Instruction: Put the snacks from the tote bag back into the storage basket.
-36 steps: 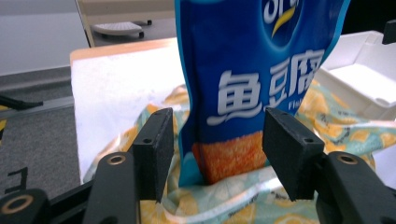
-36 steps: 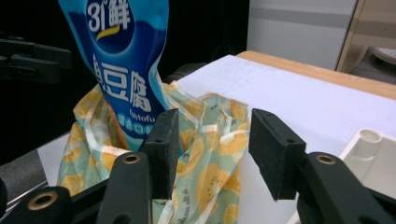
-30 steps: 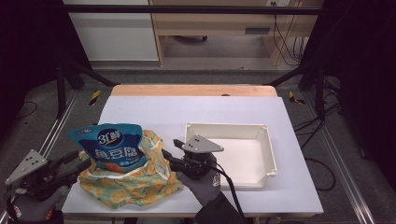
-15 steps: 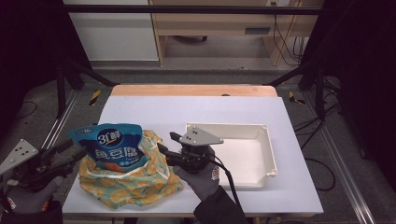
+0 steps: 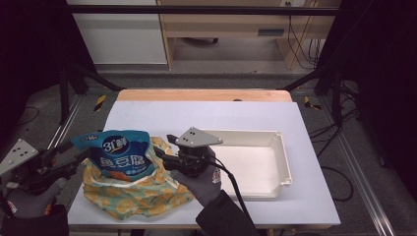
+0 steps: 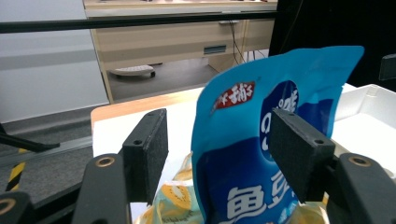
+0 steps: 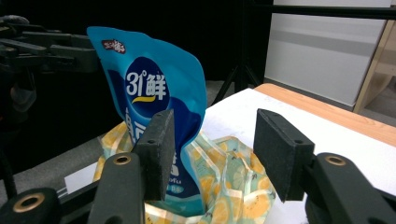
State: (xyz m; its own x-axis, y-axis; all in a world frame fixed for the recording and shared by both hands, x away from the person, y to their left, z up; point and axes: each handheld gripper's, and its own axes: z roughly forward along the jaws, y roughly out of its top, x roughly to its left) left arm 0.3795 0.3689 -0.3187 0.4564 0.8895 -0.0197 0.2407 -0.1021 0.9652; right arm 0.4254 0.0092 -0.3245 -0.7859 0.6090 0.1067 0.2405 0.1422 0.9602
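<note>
From the high view I see the white-topped bench [image 5: 206, 118] with a wooden strip along its far edge, standing on a grey floor between black frame posts, with pale cabinets and a wooden desk beyond. On its right half sits the shallow white rectangular plastic tray [image 5: 268, 167]. On the near left corner lies the crumpled yellow-and-green fruit-print cloth bag [image 5: 135, 194], and out of it stands the glossy blue stand-up snack pouch with white lettering [image 5: 120, 155], upright and leaning a little.

My right claw [image 5: 164, 151] sits between pouch and tray, pointing left at the pouch; its jaws are spread wide and hold nothing. The right gripper view puts the pouch [image 7: 156, 116] just behind the left-hand jaw, and I cannot tell whether it touches.

My left claw [image 5: 74, 155] reaches in from the bench's left edge, jaws also apart and empty. The left gripper view shows the pouch's top edge [image 6: 261, 140] standing between the two pads, close to the right-hand one, and the tray's rim [image 6: 369, 100] behind it.
</note>
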